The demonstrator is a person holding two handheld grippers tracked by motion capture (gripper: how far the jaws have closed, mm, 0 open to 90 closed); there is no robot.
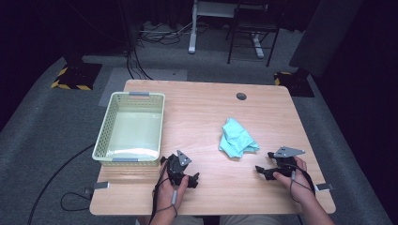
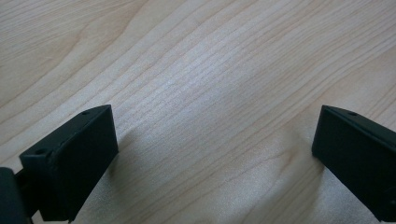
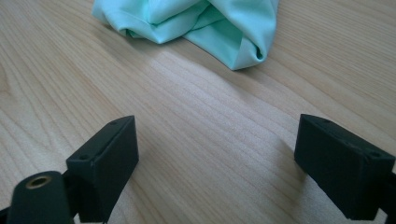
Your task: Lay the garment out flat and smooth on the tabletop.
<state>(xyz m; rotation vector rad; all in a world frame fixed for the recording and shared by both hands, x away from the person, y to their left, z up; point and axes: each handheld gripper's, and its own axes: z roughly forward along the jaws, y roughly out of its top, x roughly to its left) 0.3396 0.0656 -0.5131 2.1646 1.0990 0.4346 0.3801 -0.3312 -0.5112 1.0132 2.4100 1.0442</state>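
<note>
Overhead view; two close tabletop [image 1: 206, 117] views

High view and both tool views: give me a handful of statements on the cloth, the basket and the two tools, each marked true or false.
1. The mint-green cloth lies crumpled on the table, outside the basket. True.
2. The basket holds a folded towel. False: nothing lies in it; its pale floor is bare.
3. The right tool has its jaws spread with bare wood between them, the cloth ahead of it. True.
4. The left tool is clamped on a corner of the cloth. False: its jaws stand apart over bare table.
5. The basket sits at the table's left side, beyond the left tool. True.
</note>
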